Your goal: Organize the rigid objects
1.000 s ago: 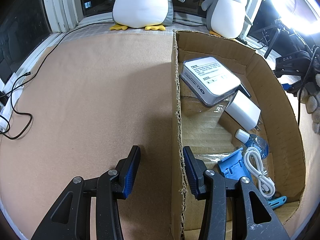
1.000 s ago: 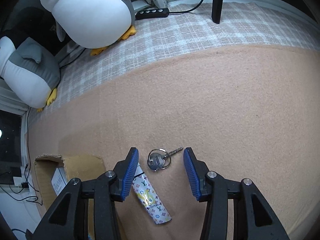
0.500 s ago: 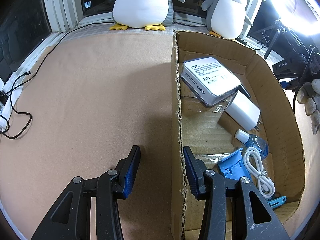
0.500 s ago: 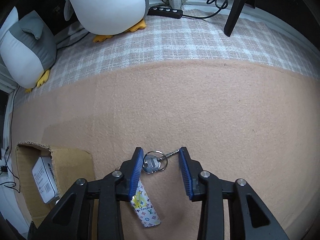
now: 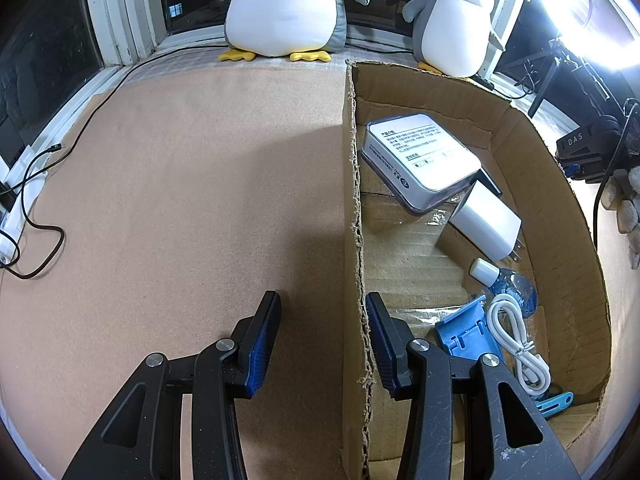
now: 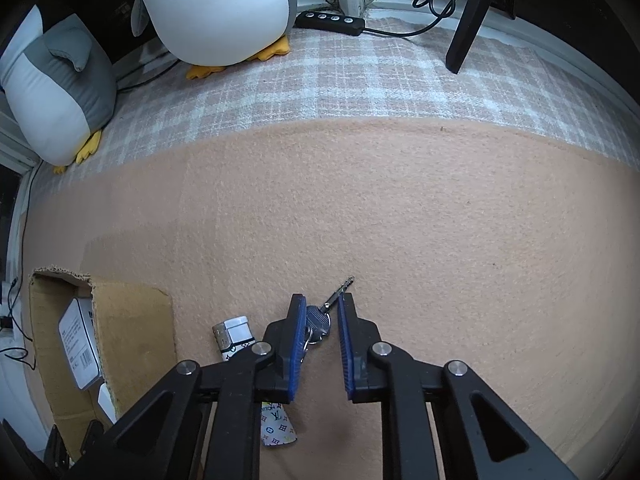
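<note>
Plainly, the key [image 6: 320,320] was a light, stiff bit of metal lying flat on the peach felt surface [image 6: 440,220], thin enough to skid or tip rather than lift; its broad dark head was the place to take hold, and the right claw [image 6: 319,322] had its blue pads drawn in about that head, the left pad touching it, the right pad just beside it; whether the grip had fully bitten I could not tell; the split ring hung by the left pad and the blade pointed away past the tips. Just left of it lay a lighter [image 6: 244,344] in a patterned sleeve, small, hard and likely slippery, best pinched across its flat sides.

The left claw [image 5: 322,338] stood open, straddling the near wall of the cardboard box [image 5: 352,208], one finger outside and one inside, gripping nothing.

Counted: one key and one lighter outside the box; inside it, one white tin [image 5: 420,156], one white charger plug [image 5: 486,220], one small blue bottle [image 5: 508,280], one coiled white cable [image 5: 516,336], one blue plastic stand [image 5: 464,336]; behind, two plush penguins [image 5: 284,4].
</note>
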`<state>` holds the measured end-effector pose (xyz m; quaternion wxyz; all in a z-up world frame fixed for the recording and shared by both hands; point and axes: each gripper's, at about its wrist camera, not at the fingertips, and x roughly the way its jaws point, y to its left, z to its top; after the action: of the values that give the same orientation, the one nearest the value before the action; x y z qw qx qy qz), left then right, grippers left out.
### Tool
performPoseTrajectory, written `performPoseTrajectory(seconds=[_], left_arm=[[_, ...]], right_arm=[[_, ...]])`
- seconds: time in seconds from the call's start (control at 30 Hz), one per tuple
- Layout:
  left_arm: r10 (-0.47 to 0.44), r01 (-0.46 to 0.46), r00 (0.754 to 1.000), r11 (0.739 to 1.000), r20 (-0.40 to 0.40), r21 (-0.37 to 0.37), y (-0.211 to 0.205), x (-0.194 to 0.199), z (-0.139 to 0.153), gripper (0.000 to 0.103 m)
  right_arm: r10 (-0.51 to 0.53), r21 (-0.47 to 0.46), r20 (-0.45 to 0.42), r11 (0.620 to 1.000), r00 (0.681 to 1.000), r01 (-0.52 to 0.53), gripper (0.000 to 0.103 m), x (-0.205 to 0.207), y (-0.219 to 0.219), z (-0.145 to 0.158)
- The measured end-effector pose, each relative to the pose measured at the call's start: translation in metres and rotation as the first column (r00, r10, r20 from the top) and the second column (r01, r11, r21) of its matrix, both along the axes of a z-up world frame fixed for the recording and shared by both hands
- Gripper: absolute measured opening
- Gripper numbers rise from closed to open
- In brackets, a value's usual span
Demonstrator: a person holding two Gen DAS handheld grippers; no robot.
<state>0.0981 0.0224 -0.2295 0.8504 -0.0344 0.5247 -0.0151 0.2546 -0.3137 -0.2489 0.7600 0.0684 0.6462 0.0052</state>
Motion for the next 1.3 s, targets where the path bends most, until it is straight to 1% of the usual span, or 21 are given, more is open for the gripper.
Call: performPoseTrajectory(seconds=[0.1, 0.37, 0.4, 0.43, 0.53, 0.6, 0.9, 0.93, 1.03, 1.07, 1.13, 1.17, 1.2, 1.3], left_arm=[[0.000, 0.000, 1.000, 1.000, 0.000, 0.000, 0.000, 0.000, 0.000, 0.048], [0.001, -0.001, 1.000, 1.000, 0.000, 0.000, 0.000, 0.000, 0.000, 0.048], [0.000, 0.000, 1.000, 1.000, 0.000, 0.001, 0.000, 0.000, 0.000, 0.048], [0.000, 0.000, 1.000, 1.000, 0.000, 0.001, 0.000, 0.000, 0.000, 0.048], [0.000, 0.000, 1.000, 1.000, 0.000, 0.001, 0.000, 0.000, 0.000, 0.048], [0.000, 0.000, 1.000, 1.000, 0.000, 0.001, 0.000, 0.000, 0.000, 0.048], [-0.001, 0.001, 1.000, 1.000, 0.001, 0.003, 0.001, 0.000, 0.001, 0.048], [0.000, 0.000, 1.000, 1.000, 0.001, 0.003, 0.001, 0.000, 0.001, 0.048], [-0.001, 0.001, 1.000, 1.000, 0.000, 0.002, 0.001, 0.000, 0.001, 0.048], [-0.001, 0.001, 1.000, 1.000, 0.000, 0.002, 0.001, 0.000, 0.001, 0.048], [-0.001, 0.001, 1.000, 1.000, 0.001, 0.002, 0.001, 0.000, 0.001, 0.048], [-0.001, 0.001, 1.000, 1.000, 0.001, 0.003, 0.001, 0.000, 0.001, 0.048], [-0.001, 0.001, 1.000, 1.000, 0.001, 0.003, 0.001, 0.000, 0.001, 0.048], [-0.001, 0.001, 1.000, 1.000, 0.001, 0.002, 0.001, 0.000, 0.001, 0.048]], right_arm=[[0.007, -0.005, 0.005, 1.000, 1.000, -0.007, 0.011, -0.002, 0.002, 0.002], [-0.006, 0.025, 0.015, 1.000, 1.000, 0.005, 0.010, -0.017, -0.004, 0.010], [-0.006, 0.027, 0.017, 1.000, 1.000, 0.006, 0.008, -0.020, -0.006, 0.013], [-0.007, 0.032, 0.021, 0.999, 1.000, 0.007, 0.004, -0.023, -0.007, 0.015], [-0.015, 0.054, 0.033, 0.998, 0.999, 0.013, 0.002, -0.030, -0.011, 0.023], [-0.013, 0.051, 0.041, 0.999, 0.999, 0.011, 0.000, -0.033, -0.015, 0.028], [-0.010, 0.052, 0.041, 0.999, 0.999, 0.008, 0.000, -0.038, -0.026, 0.029], [-0.014, 0.052, 0.039, 0.999, 0.999, 0.012, 0.000, -0.034, -0.017, 0.025], [-0.034, 0.070, 0.034, 0.997, 0.999, 0.032, 0.000, -0.032, -0.015, 0.024], [-0.050, 0.075, 0.038, 0.996, 0.998, 0.047, 0.001, -0.032, -0.017, 0.025], [-0.063, 0.084, 0.037, 0.995, 0.997, 0.059, 0.010, -0.030, -0.019, 0.027], [-0.062, 0.092, 0.031, 0.994, 0.998, 0.058, 0.021, -0.030, -0.019, 0.027], [-0.059, 0.100, 0.023, 0.993, 0.998, 0.057, 0.029, -0.030, -0.018, 0.026], [-0.055, 0.108, 0.010, 0.993, 0.998, 0.054, 0.030, -0.030, -0.014, 0.025]])
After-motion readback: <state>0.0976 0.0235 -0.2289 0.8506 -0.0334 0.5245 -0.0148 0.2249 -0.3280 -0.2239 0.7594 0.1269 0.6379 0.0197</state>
